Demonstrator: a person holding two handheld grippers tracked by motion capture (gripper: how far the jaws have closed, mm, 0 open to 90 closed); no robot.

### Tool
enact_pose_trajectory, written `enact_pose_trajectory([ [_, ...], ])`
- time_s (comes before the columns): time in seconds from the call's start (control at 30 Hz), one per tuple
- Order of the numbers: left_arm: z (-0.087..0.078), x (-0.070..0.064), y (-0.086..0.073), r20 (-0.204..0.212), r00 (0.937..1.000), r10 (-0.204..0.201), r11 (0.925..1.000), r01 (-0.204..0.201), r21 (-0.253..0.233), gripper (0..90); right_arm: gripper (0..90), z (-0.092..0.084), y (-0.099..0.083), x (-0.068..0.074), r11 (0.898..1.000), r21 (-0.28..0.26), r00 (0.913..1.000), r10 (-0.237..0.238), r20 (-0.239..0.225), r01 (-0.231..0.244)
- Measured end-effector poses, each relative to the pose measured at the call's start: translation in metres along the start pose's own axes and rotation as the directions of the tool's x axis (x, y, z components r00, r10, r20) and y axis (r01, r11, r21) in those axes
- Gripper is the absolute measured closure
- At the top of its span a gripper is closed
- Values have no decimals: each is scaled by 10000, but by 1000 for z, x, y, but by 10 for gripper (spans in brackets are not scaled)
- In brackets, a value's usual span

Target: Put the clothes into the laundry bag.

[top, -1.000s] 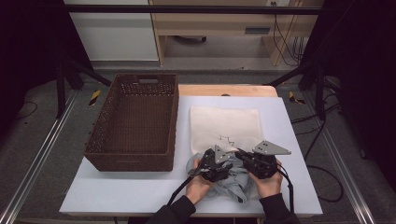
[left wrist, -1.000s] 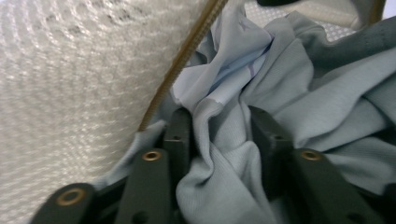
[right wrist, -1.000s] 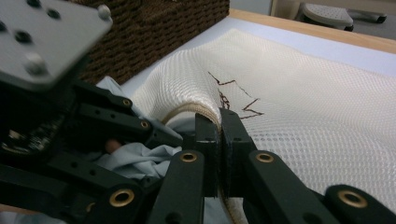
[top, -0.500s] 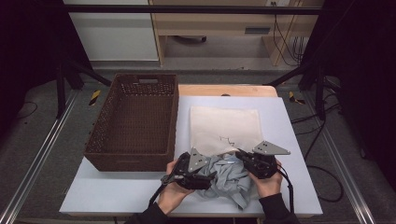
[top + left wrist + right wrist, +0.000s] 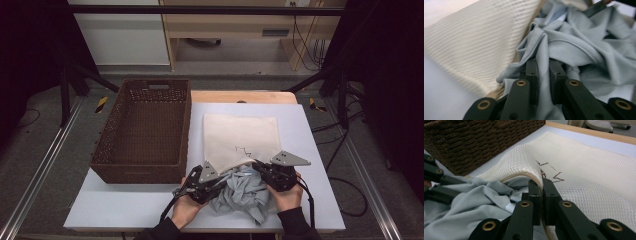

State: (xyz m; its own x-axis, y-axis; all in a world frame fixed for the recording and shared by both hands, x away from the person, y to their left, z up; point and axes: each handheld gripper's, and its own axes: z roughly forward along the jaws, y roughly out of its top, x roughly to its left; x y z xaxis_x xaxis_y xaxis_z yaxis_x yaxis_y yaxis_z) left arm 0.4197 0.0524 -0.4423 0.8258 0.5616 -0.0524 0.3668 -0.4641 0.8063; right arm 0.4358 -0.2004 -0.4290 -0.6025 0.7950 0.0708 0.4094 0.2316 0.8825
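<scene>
A cream mesh bag (image 5: 240, 135) lies flat on the white table (image 5: 125, 207), its near edge lifted. My right gripper (image 5: 257, 167) is shut on that rim, seen up close as the right gripper (image 5: 541, 182) pinching the mesh bag (image 5: 586, 170). A crumpled grey garment (image 5: 245, 192) lies at the bag's mouth, partly under the raised edge. My left gripper (image 5: 216, 186) sits at the garment's left side. Its jaws have just been closing, and the left gripper (image 5: 543, 62) now pinches a fold of the grey garment (image 5: 584, 50) beside the mesh bag (image 5: 474, 42).
A brown wicker basket (image 5: 135, 172) stands empty on the table's left half, its front wall close to my left hand. In the right gripper view the basket (image 5: 474, 140) rises behind the grey garment (image 5: 474, 202). Bare white table lies in front of the basket.
My left gripper has shifted left and toward the person, from the bag's mouth to the garment's left side, and closed on a fold. The right gripper has stayed put on the bag's rim.
</scene>
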Motion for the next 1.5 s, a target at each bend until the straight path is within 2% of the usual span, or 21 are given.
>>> enact_pose_trajectory([
  [0.07,1,-4,1,384,9992,-55,9998,62,-181,794,868,-1,1,-1,9999,-60,9999,127,-24,-127],
  [0.13,2,-8,3,548,9984,-163,9994,178,-282,741,870,-1,1,-2,9996,6,9996,269,-94,-269],
  [0.27,9,-14,9,392,9992,9,9996,3,-282,770,871,-1,3,-2,9994,132,9995,305,-20,-305],
  [0.37,18,-18,17,90,10000,35,9994,-32,-332,807,870,0,3,-1,9995,166,9997,263,-31,-262],
  [0.5,36,-20,26,-458,9983,363,9993,-367,-92,818,871,-1,4,0,9997,90,9997,221,-91,-220],
  [0.63,48,-13,30,-951,9948,357,9993,-348,109,815,875,-2,3,1,9998,32,9996,189,-200,-188],
  [0.7,56,-7,29,-1177,9928,203,9994,-167,318,809,879,-2,3,2,9998,-85,9993,150,-330,-153],
  [0.8,68,1,26,-1867,9819,317,9975,-192,686,805,880,-2,3,3,9998,-87,9993,161,-340,-164],
  [0.97,70,0,24,-2194,9744,490,9972,-353,658,775,881,0,2,4,10000,-22,9996,68,-276,-69],
  [1.07,57,-2,25,-1689,9856,32,9999,-5,158,650,881,0,1,2,10000,-92,9997,14,-228,-16],
  [1.1,48,-2,25,-1413,9900,-36,10000,37,5,605,881,0,1,2,9999,-102,9998,-5,-203,3],
  [1.17,32,-4,26,-1118,9937,-78,9999,61,-149,515,882,-1,1,2,9998,-180,9998,-28,-195,24],
  [1.33,-6,-16,29,-530,9980,347,9974,-379,-608,412,881,-2,1,0,9998,-176,9998,-121,-134,118],
  [1.43,-13,-25,27,-181,9976,675,9965,-683,-475,360,882,-2,1,0,9999,-105,9999,-134,-72,133],
  [1.5,-5,-30,25,52,9976,687,9976,-687,48,312,882,-1,1,-1,9999,-68,9998,-102,-176,101],
])
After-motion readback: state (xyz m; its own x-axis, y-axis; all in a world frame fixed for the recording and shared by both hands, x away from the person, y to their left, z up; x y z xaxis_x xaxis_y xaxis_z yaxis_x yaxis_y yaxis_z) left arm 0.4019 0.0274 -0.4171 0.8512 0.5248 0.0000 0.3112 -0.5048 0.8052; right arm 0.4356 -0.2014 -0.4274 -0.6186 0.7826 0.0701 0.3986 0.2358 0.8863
